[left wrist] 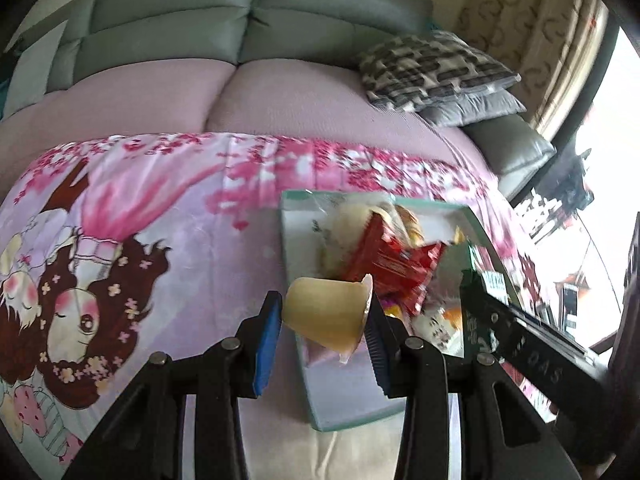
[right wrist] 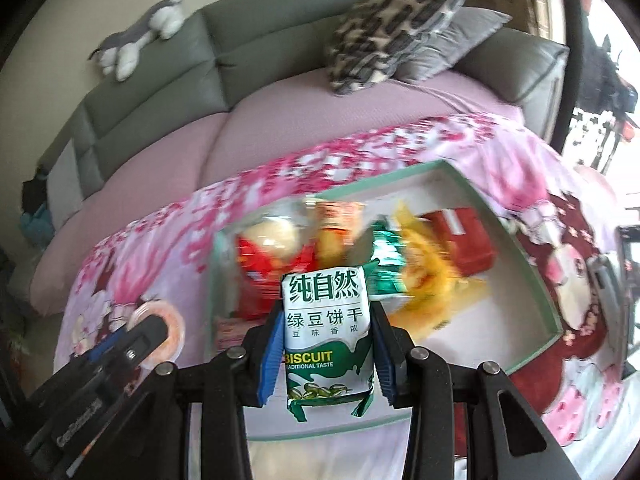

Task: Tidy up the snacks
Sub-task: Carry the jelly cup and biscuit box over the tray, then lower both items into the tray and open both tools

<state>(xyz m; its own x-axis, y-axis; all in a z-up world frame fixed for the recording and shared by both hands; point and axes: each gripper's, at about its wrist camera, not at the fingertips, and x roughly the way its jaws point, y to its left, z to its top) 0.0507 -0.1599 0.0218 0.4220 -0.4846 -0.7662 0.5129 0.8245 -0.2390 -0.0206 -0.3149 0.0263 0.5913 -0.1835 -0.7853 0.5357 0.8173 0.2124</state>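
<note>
Over the tray (left wrist: 298,320) — left tongs (left wrist: 325,316) gripping jelly cup (left wrist: 326,310), right tongs (right wrist: 326,350) — biscuit packet (right wrist: 326,328).

We held our left gripper (left wrist: 326,320) level and pointing forward, its blue-padded fingers (left wrist: 267,344) closed part-way and pressing from both sides on what sat between them. Our right gripper (right wrist: 326,344) was raised and also faced forward, its pads (right wrist: 270,354) clamped in the same manner. The two grippers worked just beside each other, each one showing at the edge of the other's wrist view.
</note>
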